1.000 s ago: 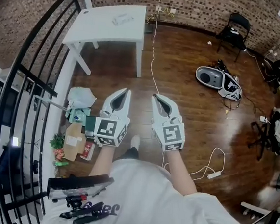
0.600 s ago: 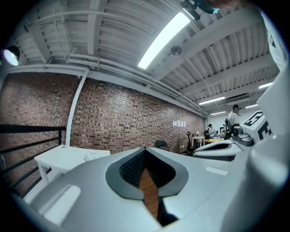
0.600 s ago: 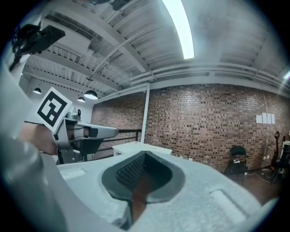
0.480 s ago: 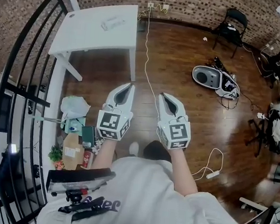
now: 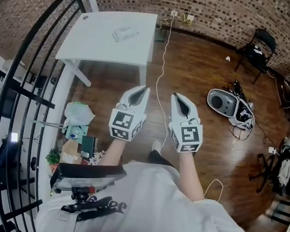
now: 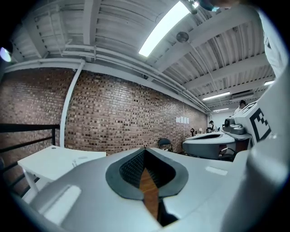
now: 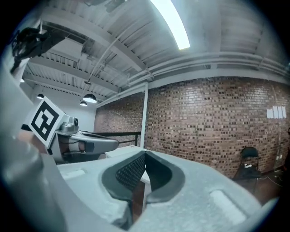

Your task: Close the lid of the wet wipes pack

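Observation:
The wet wipes pack (image 5: 125,34) lies flat on the white table (image 5: 92,49) at the top of the head view, small and pale; its lid cannot be made out from here. My left gripper (image 5: 145,88) and right gripper (image 5: 175,95) are held side by side above the wooden floor, short of the table's near edge, both shut with nothing between the jaws. In the left gripper view the left gripper (image 6: 145,148) points at the brick wall, with the table (image 6: 45,163) low on the left. The right gripper (image 7: 145,153) points at the same wall.
A black railing (image 5: 29,76) runs down the left side. A bag and boxes (image 5: 77,127) sit on the floor by it. A white cable (image 5: 163,63) trails across the floor between the grippers. A grey device (image 5: 223,102) and a black chair (image 5: 258,45) stand to the right.
The person has stepped forward; the table now sits closer and more centred in the head view. Both grippers stay shut and side by side, slightly further right in the frame.

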A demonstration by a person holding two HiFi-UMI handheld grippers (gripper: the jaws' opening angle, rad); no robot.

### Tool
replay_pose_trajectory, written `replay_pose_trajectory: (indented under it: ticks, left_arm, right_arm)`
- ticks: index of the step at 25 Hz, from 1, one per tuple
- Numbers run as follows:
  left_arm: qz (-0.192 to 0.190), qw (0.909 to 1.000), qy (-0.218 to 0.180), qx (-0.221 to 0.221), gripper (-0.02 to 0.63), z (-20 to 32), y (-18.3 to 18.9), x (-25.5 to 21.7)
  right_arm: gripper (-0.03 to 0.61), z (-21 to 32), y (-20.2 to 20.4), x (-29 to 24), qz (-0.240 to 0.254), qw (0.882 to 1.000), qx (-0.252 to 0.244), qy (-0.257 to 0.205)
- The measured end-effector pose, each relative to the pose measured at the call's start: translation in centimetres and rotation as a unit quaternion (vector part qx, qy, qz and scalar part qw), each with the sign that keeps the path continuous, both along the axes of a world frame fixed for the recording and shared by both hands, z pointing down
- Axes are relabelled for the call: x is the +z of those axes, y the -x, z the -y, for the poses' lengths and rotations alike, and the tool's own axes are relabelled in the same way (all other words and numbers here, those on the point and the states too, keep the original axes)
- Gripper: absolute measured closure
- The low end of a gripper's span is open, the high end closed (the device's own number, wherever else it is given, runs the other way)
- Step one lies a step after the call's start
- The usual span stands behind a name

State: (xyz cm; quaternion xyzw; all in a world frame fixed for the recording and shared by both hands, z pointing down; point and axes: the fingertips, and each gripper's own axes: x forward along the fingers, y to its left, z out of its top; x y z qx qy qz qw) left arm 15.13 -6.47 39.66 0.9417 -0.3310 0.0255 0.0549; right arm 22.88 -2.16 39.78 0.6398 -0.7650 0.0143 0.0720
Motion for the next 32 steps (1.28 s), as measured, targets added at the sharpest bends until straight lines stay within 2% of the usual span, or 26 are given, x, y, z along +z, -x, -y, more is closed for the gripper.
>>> replay_pose_trajectory:
  ticks: [5, 10, 14, 18, 27, 32]
  left_arm:
    - [0.007, 0.9993, -0.011, -0.036, 0.597, 4.6, -3.5, -1.0]
    - [0.022, 0.9963, -0.004, -0.083, 0.597, 7.8, -4.1, -0.1]
    - [0.033, 0.9931, 0.007, -0.112, 0.597, 9.7, -3.0, 0.9]
    - [0.031, 0.9906, 0.006, -0.133, 0.597, 13.7, -2.2, 1.3]
    - [0.000, 0.9845, -0.005, -0.175, 0.597, 29.1, 0.7, 1.2]
    - [-0.021, 0.9812, -0.002, -0.192, 0.597, 35.3, 3.0, 0.7]
  right_arm:
    - [0.591, 5.6, -4.5, -1.1, 0.011, 0.999, -0.030, -0.009]
    - [0.591, 9.3, -6.5, 0.1, 0.032, 0.998, -0.058, 0.004]
    - [0.591, 11.7, -5.5, 2.0, 0.043, 0.995, -0.089, 0.027]
    - [0.591, 16.0, -3.9, 2.4, 0.042, 0.991, -0.120, 0.028]
    - [0.591, 31.1, -0.7, 2.3, 0.006, 0.986, -0.167, 0.025]
    - [0.591, 37.9, 1.7, 1.5, -0.010, 0.982, -0.185, 0.020]
